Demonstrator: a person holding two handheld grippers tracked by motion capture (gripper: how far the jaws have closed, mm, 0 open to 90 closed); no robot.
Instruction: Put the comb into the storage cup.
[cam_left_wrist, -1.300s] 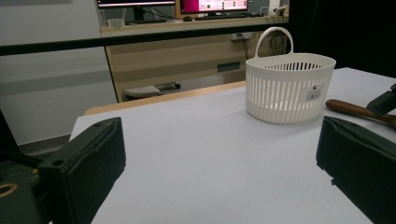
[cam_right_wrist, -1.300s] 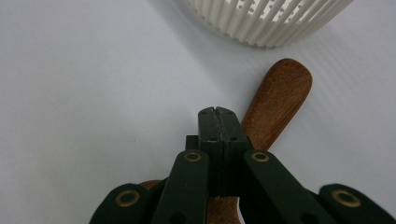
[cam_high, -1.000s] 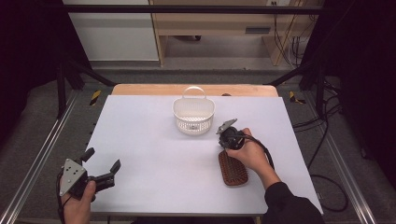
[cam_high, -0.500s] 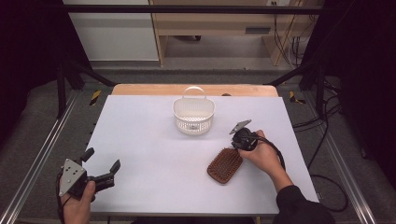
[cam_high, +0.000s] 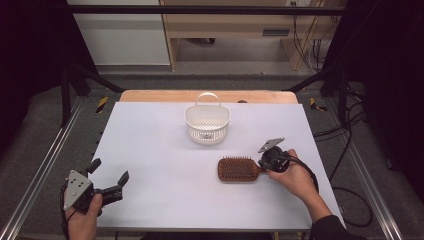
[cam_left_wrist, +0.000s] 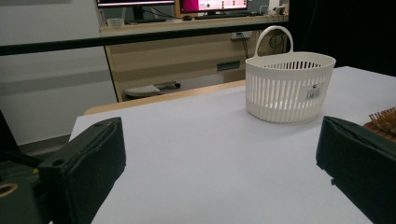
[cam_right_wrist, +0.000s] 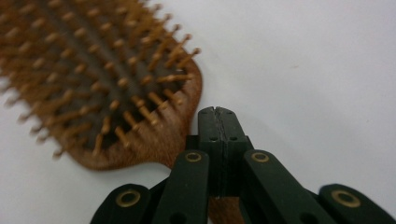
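Observation:
A brown wooden hairbrush (cam_high: 239, 169) lies bristles up on the white table (cam_high: 160, 150), head to the left and handle to the right. My right gripper (cam_high: 265, 162) sits over the handle. In the right gripper view its jaws (cam_right_wrist: 218, 112) are shut, pad against pad, above the handle, with the bristled head (cam_right_wrist: 102, 79) just beyond the tips. I cannot tell whether the handle is pinched. My left gripper (cam_high: 110, 171) rests at the front left corner, open and holding nothing (cam_left_wrist: 219, 154). The brush's edge (cam_left_wrist: 383, 119) peeks past its right jaw.
A white slatted plastic basket (cam_high: 207, 125) with a hoop handle stands at the middle back of the table, also ahead in the left gripper view (cam_left_wrist: 289, 86). A wooden strip (cam_high: 150, 96) borders the far edge. Metal frame rails run along both sides.
My right hand has moved right and toward the front. The brush has swung with it, from pointing at me to lying crosswise with its head to the left. The left gripper has kept still.

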